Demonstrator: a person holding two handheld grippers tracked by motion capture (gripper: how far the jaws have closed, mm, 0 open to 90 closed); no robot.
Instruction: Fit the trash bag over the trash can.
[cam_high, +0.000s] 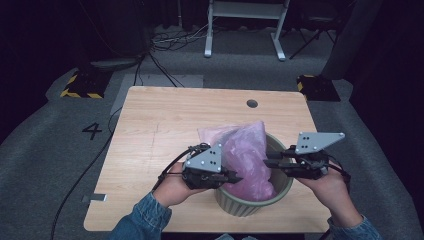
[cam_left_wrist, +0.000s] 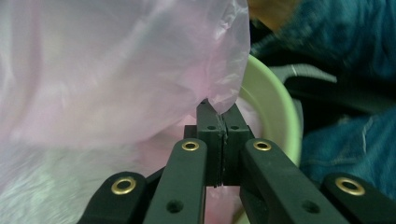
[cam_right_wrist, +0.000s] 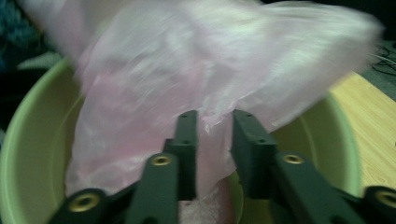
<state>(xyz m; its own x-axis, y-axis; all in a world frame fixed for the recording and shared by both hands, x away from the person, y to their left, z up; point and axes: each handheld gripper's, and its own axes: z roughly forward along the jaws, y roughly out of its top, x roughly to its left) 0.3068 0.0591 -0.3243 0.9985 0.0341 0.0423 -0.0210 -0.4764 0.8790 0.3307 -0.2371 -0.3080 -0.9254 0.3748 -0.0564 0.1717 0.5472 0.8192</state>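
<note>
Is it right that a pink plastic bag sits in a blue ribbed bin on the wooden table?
Not quite: the ribbed bin is pale green, not blue, as the high view shows. The pink plastic bag does sit in it, on the wooden table.

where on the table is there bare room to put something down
The far half of the table, from the pink bag back to the far edge, is bare apart from a small hole. The left strip beside the left gripper is bare too. It is crowded near the front right, around the green bin and right gripper.
</note>
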